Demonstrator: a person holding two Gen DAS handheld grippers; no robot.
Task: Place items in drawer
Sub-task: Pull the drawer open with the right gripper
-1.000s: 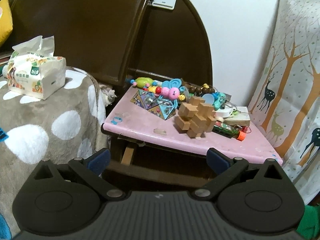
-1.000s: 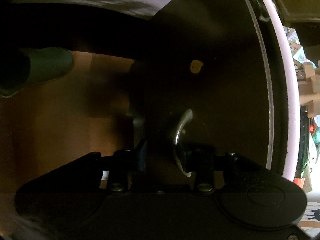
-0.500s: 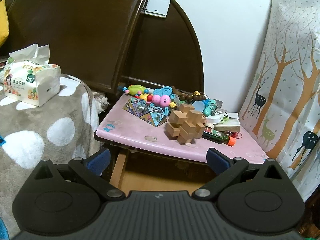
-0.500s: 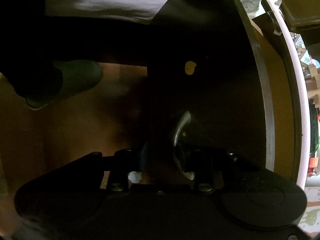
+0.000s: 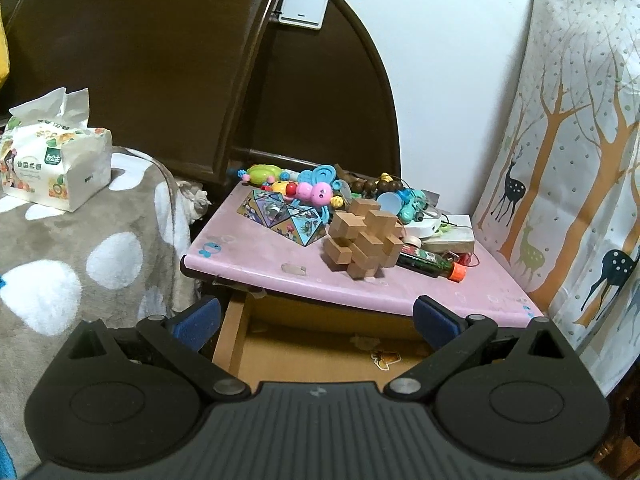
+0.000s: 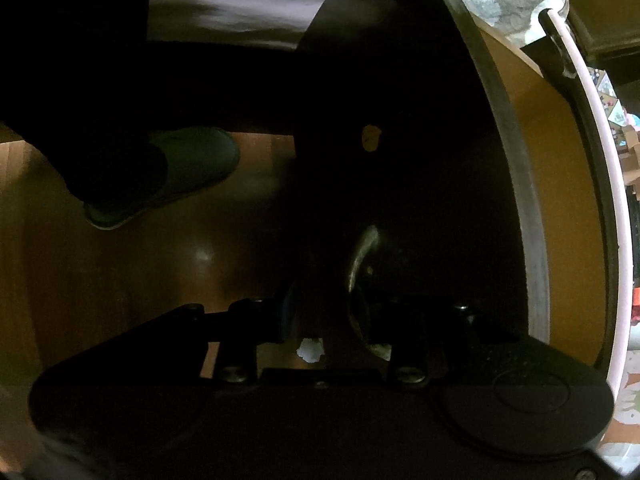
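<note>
The right gripper (image 6: pixel 340 320) is seen clamped on the drawer's metal handle (image 6: pixel 362 256), while the left gripper (image 5: pixel 316 316) is held spread wide and empty above the drawer (image 5: pixel 320 354), which stands pulled out with only a sticker visible inside. A drawer-opening or drawer-closing step is judged equally possible. Beyond, the wooden puzzle (image 5: pixel 362 242), bottle (image 5: pixel 430 264) and toys (image 5: pixel 312 190) lie on the pink-topped nightstand (image 5: pixel 256 258), beside a spotted blanket (image 5: pixel 100 252), a dark headboard (image 5: pixel 160 64) and a deer-print curtain (image 5: pixel 572 168).

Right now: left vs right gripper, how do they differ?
The left gripper is open and empty; the right gripper is closed on the drawer handle. The left gripper hangs above the open drawer, facing the toys; the right gripper sits at the dark drawer front. Both have black bodies with blue pads.
</note>
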